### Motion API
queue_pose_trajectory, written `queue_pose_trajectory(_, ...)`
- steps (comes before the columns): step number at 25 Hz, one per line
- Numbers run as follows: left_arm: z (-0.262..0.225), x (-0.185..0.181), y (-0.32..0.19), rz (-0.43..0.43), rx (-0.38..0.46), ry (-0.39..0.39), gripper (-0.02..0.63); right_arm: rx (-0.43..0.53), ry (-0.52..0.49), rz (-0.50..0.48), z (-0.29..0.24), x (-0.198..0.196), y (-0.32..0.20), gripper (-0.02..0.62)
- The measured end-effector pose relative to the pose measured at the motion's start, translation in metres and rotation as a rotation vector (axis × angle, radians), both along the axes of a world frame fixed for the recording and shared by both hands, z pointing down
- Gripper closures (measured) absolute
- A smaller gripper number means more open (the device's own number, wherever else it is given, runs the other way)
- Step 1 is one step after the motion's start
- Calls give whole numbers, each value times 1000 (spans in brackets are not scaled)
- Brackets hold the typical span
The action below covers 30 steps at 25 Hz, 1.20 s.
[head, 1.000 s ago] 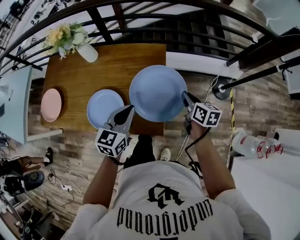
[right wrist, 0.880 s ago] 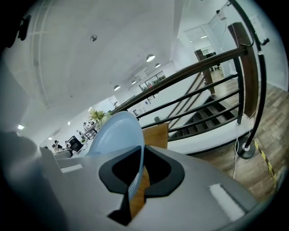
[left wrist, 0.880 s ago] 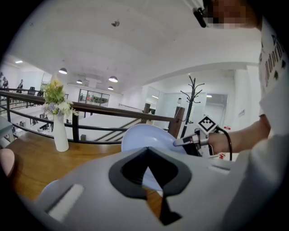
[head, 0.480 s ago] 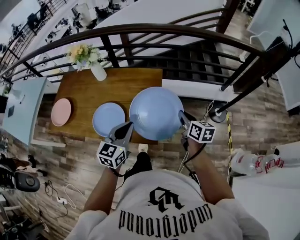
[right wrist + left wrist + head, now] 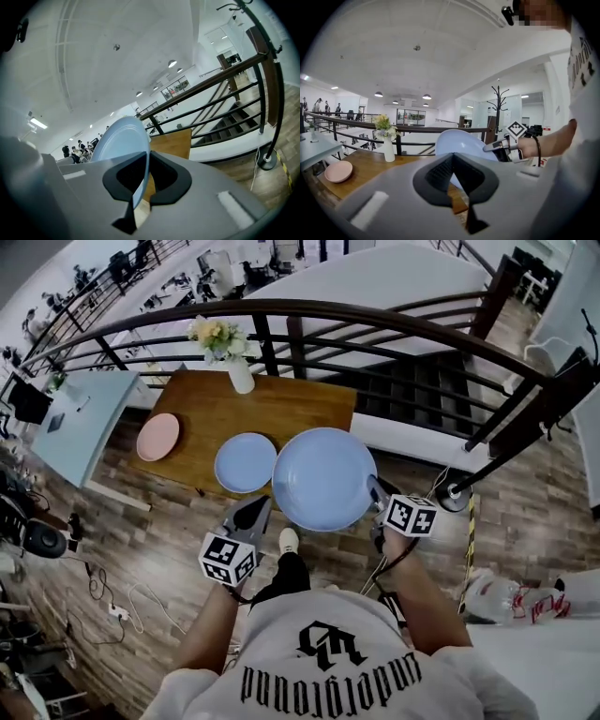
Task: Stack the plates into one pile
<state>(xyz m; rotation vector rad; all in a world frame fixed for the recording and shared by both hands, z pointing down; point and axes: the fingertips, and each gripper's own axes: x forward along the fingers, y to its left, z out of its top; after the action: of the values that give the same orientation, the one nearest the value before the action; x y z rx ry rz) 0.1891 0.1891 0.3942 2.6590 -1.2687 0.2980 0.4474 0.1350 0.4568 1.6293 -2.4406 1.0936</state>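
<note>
— Grippers?
— Right gripper stays clamped on large blue plate rim. Left gripper jaws together, empty.
— Change?
— Plate aloft, now overlapping small blue plate on table. Pink plate well apart. No stack yet.

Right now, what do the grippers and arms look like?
Left gripper and right gripper: grey, wedge-shaped, dark-lined jaws, each with a white cube of black square markers. Dark cable hangs from the right one. White short-sleeved T-shirt, black lettering.
</note>
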Motion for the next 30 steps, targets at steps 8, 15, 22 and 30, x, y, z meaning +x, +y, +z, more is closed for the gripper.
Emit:
queue_pose_trajectory(8,-8,-44,13,-79,18,-7,560,18,-4,-82,-12,-49,-2,575)
queue_pose_trajectory(15,-7,-96,2,-121,27,2,560,13,12,-121,-9,-100,-22,575)
queue_pose_trajectory(22,-2,-165,-38,-125,24,10,560,-2,28,-127,-3,-167,-58,575)
queue_pose_trajectory(30,-9,-236,-77,-86,17,17,560,-4,46,-99,-15,-235,-89,575)
